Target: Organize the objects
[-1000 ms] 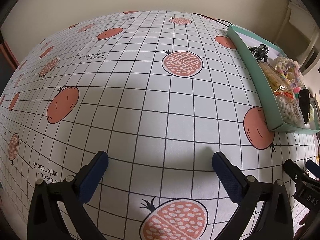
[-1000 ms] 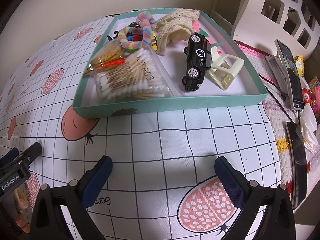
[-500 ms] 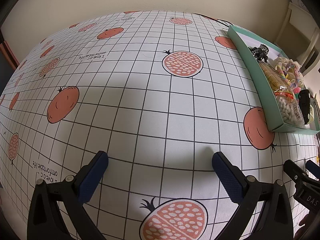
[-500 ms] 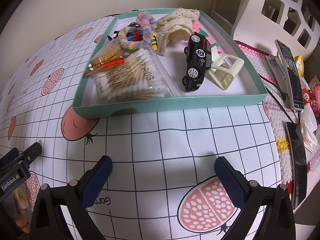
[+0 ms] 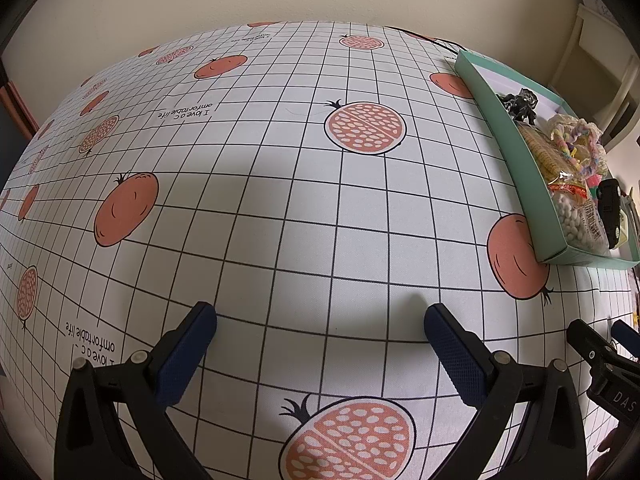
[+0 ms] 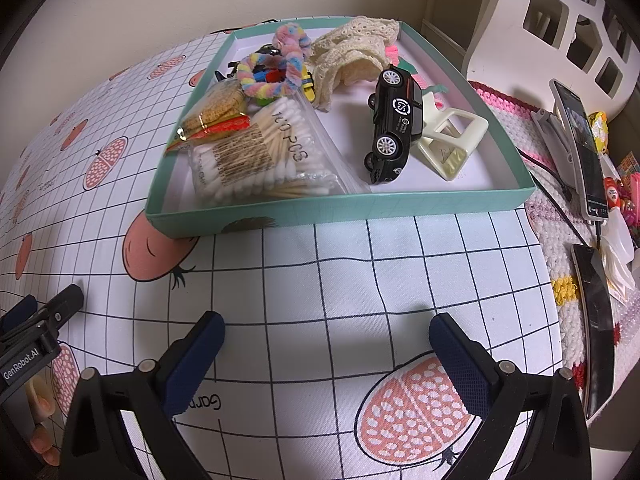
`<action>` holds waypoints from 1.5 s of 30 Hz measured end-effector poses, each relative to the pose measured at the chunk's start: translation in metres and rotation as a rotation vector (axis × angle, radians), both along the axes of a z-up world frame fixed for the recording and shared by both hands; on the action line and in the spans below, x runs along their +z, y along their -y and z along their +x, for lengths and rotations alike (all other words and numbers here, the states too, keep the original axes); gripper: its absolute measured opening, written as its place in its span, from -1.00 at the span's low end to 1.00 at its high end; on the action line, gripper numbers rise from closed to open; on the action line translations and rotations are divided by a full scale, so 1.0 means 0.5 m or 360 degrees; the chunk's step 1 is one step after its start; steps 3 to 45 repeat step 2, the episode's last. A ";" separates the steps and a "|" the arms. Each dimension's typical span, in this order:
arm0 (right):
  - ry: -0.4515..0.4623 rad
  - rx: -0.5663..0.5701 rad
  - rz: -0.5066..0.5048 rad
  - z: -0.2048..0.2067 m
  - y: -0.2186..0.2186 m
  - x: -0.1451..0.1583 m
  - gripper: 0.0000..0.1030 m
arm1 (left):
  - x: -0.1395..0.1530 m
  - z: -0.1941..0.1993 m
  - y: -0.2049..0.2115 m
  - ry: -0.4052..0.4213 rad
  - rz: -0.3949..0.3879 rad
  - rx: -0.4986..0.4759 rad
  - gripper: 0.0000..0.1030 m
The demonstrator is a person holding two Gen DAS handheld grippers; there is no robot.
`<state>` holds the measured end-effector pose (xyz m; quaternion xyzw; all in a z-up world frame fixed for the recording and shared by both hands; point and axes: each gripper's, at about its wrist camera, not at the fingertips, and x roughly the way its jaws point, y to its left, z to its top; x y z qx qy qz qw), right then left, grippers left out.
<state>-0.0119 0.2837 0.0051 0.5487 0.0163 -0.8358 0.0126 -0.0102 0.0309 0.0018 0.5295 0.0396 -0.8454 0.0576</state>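
Cream walls back a surface [image 5: 280,208] covered in a white grid cloth printed with pomegranates. At its right end sits a shallow green box [image 6: 360,204], and every small item in view lies inside it: a bag of cotton swabs [image 6: 256,160], a packet of biscuits [image 6: 216,114], a fuzzy pastel ring [image 6: 276,68], a cream lace piece [image 6: 352,52], a black toy car [image 6: 394,124] and a cream hair clip [image 6: 452,140]. The car lies partly across the clip, and the ring rests over some small coloured pieces too jumbled to name.

The left hand-held gripper [image 5: 320,338] hovers over bare cloth with its jaws spread wide and nothing between them. The right hand-held gripper [image 6: 326,338] stands just short of the box's near wall, likewise spread and empty.

Assessment: no loose item shows on the cloth. That fits a gathering already completed, and equally a box about to be emptied and sorted onto the surface; the views do not settle which.

Beyond the right edge of the cloth, a crocheted mat [image 6: 560,224] carries two phones [image 6: 580,144], a cable and assorted small goods; a white plastic basket [image 6: 560,20] stands behind. These crowd the right side. The box's near wall stands between the right hand-held gripper and the contents.
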 end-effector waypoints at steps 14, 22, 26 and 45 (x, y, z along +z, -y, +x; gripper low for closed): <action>0.0000 0.0000 0.0000 0.000 0.000 0.000 1.00 | 0.000 0.000 0.000 0.0001 0.0000 0.0000 1.00; 0.0000 0.0000 0.0000 0.000 0.000 0.000 1.00 | 0.000 0.000 0.000 0.0001 0.0000 0.0000 1.00; 0.0000 0.0000 0.0000 0.000 0.000 0.000 1.00 | 0.000 0.000 0.000 0.0001 0.0000 0.0000 1.00; 0.0000 0.0000 0.0000 0.000 0.000 0.000 1.00 | 0.000 0.000 0.000 0.0001 0.0000 0.0000 1.00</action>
